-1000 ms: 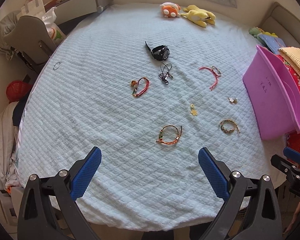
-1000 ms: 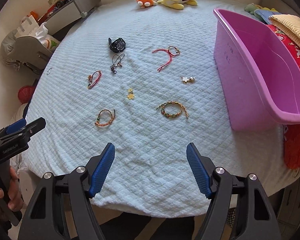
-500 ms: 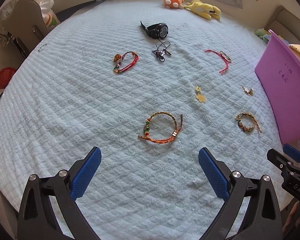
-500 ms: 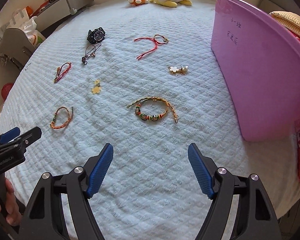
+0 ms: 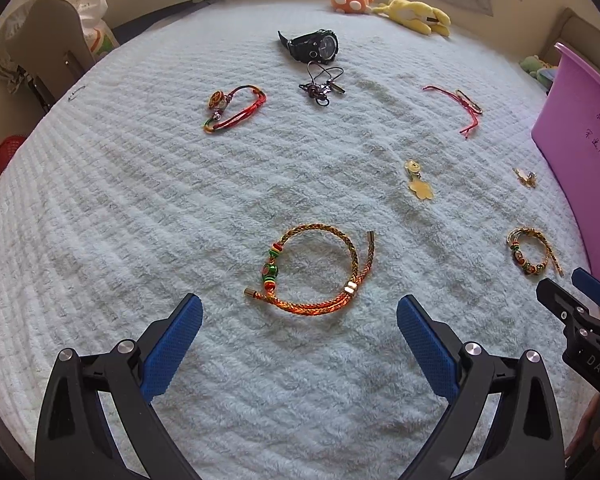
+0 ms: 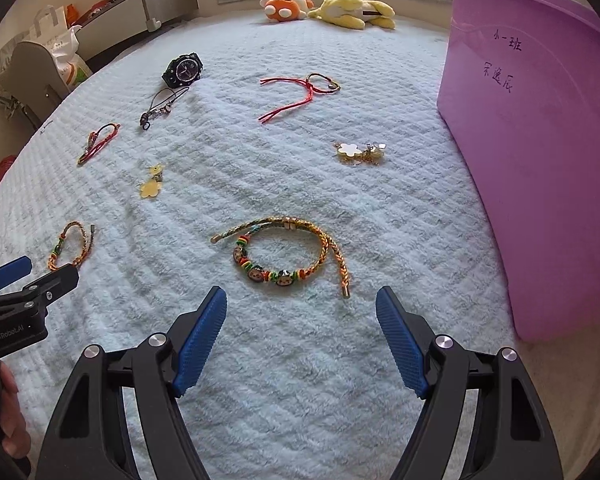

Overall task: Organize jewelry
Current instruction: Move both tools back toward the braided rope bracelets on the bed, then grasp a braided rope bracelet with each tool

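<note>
Both grippers hang over the pale blue quilted blanket (image 5: 140, 200) with jaws spread wide and nothing between the pads. The left gripper (image 5: 299, 322) has the orange braided bracelet (image 5: 314, 270) just ahead at 12 o'clock, lying flat with bare blanket all round it. The right gripper (image 6: 301, 316) lines up the same way on the beaded bracelet (image 6: 284, 254), which sits just past its fingertips.

The rest is well spread out. In the left view the black watch (image 5: 314, 45) is far off at 12, the dark charm cord (image 5: 321, 87) just below it, the red-green cord bracelet (image 5: 236, 109) at 11, the red string bracelet (image 5: 462, 104) at 1, and the yellow flower charm (image 5: 419, 184) at 2. In the right view the gold clover earrings (image 6: 359, 153) lie at 1.

The tight side is the right: the purple bin (image 6: 540, 160) walls off that whole edge at 2 to 3 o'clock, close to the beaded bracelet's tail. Plush toys (image 6: 328, 10) line the far edge.
</note>
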The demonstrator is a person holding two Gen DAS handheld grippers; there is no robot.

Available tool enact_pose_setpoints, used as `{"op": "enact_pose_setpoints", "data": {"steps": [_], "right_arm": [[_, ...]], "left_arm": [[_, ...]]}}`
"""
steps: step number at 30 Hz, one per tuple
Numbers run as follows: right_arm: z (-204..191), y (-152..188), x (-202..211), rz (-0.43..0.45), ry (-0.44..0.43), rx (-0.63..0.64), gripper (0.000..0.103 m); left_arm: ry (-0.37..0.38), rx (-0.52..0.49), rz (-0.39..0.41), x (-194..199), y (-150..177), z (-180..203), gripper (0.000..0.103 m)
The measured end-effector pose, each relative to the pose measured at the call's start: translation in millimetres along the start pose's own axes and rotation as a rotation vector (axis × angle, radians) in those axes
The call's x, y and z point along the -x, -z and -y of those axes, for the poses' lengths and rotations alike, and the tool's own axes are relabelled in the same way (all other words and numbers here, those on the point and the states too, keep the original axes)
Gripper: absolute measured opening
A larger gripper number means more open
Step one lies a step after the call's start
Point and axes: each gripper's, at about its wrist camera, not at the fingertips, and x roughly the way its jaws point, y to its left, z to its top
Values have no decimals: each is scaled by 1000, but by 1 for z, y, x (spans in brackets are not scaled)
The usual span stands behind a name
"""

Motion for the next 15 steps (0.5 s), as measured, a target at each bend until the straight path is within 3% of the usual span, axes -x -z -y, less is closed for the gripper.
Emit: {"op": "enact_pose_setpoints", "data": {"steps": [15], "right_arm": [[-5, -8, -26, 22, 11, 69, 74]], "left_arm": [[-25, -1, 17, -19, 0, 5, 96]]}}
